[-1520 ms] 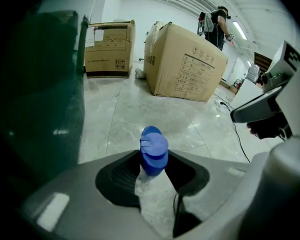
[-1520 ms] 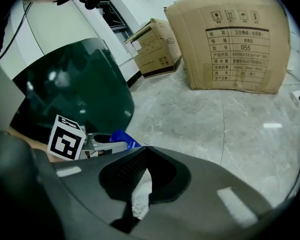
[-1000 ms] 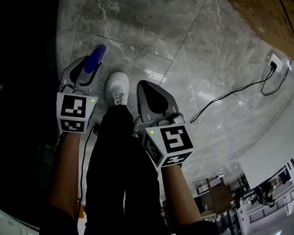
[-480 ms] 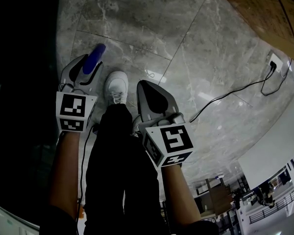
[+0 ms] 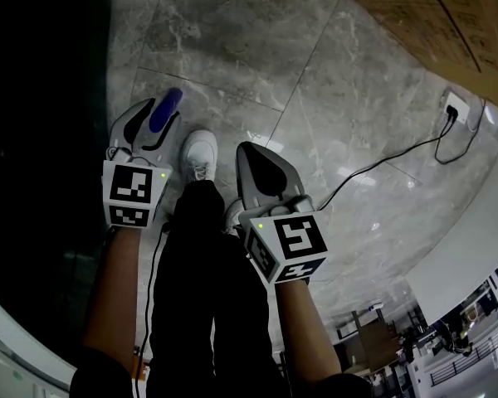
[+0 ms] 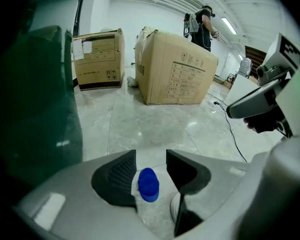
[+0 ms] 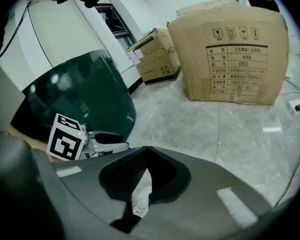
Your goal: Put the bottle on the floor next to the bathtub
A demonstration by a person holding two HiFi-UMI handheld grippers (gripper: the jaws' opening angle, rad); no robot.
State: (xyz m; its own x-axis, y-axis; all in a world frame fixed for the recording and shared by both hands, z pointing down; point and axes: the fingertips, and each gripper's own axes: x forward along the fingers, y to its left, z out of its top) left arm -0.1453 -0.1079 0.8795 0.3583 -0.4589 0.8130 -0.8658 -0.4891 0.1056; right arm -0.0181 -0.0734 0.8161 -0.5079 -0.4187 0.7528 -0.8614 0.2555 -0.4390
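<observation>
I find open floor point(image 5: 332, 98) ahead and to the right of the right gripper point(image 5: 253, 154). The dark bathtub point(image 5: 50, 139) wall shuts off the left, near the left gripper point(image 5: 159, 114), whose jaws are filled by the bottle point(image 6: 148, 184). A white shoe point(image 5: 199, 152) stands between the grippers. A black cable point(image 5: 382, 160) crosses the floor at right. Two cardboard boxes point(image 6: 175, 69) stand well ahead.
</observation>
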